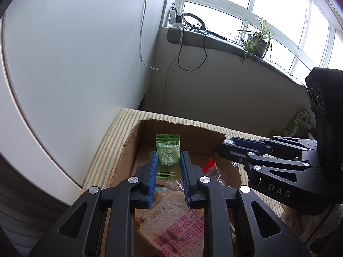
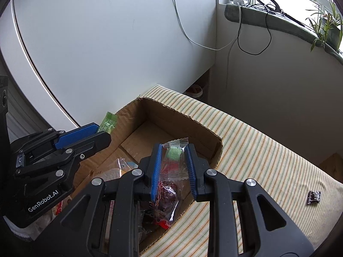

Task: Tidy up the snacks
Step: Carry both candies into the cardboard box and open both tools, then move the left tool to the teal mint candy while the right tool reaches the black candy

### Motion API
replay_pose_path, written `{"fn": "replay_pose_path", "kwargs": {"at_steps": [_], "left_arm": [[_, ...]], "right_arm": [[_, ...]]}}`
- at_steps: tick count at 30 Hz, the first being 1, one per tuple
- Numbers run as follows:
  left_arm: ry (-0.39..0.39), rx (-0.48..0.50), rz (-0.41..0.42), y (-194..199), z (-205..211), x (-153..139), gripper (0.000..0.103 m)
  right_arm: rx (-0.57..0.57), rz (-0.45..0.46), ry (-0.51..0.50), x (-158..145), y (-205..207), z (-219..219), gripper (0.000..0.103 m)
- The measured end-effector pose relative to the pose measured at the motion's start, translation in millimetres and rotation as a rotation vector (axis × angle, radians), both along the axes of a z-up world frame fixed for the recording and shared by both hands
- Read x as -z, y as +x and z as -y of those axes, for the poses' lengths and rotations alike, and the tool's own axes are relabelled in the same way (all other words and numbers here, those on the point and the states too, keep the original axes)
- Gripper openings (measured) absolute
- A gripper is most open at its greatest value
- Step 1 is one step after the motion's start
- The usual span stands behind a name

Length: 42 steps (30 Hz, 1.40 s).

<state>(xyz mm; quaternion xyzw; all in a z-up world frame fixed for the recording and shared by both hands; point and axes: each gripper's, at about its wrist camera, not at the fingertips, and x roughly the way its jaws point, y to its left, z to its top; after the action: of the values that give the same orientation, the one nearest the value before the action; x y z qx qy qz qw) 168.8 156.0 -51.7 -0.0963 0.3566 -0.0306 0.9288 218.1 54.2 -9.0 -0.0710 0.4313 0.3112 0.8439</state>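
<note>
The left hand-held gripper (image 1: pixel 167 167) is pinching a green candy sachet (image 1: pixel 167 156) and the right hand-held gripper (image 2: pixel 174 167) a clear snack packet (image 2: pixel 169 184), both hanging over the cardboard box (image 2: pixel 193 126), probably for dropping among the snacks already lying there.

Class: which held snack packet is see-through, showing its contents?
The clear packet in the right hand-held gripper; the left hand-held gripper's green packet is opaque.
</note>
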Motion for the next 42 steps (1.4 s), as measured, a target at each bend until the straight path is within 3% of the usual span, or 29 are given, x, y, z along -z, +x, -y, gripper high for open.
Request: {"fn": "replay_pose_path", "kwargs": {"at_steps": [8, 10, 12, 17, 19, 21, 32, 42], "left_arm": [[-0.004, 0.002, -0.004, 1.4, -1.5, 2.6, 0.020], [-0.007, -0.001, -0.005, 1.3, -1.9, 2.4, 0.021], [-0.011, -0.006, -0.002, 1.0, -2.1, 1.2, 0.021], [-0.019, -0.016, 0.000, -1.4, -4.3, -0.3, 0.021], [-0.023, -0.014, 0.000, -3.3, -3.9, -0.8, 0.023], [-0.020, -0.014, 0.004, -5.2, -3.4, -2.1, 0.030], [-0.040, 0.005, 0.039, -22.1, 14.3, -15.2, 0.030], [-0.039, 0.112, 0.079, -38.4, 69.1, -28.3, 0.030]], "right_arm": [[-0.006, -0.002, 0.006, 1.7, 1.7, -4.6, 0.025], [0.002, 0.002, 0.007, 0.6, 1.9, -2.2, 0.044], [0.011, 0.009, 0.019, -1.9, 0.9, 1.6, 0.056], [0.027, 0.010, 0.034, -6.2, -0.8, 11.5, 0.059], [0.034, 0.016, 0.044, -8.7, -2.9, 17.1, 0.071], [0.043, 0.020, 0.053, -11.5, -5.1, 23.4, 0.072], [0.081, 0.055, 0.082, -30.7, -23.3, 69.9, 0.080], [0.134, 0.112, 0.045, -39.8, -37.2, 148.1, 0.080]]}}
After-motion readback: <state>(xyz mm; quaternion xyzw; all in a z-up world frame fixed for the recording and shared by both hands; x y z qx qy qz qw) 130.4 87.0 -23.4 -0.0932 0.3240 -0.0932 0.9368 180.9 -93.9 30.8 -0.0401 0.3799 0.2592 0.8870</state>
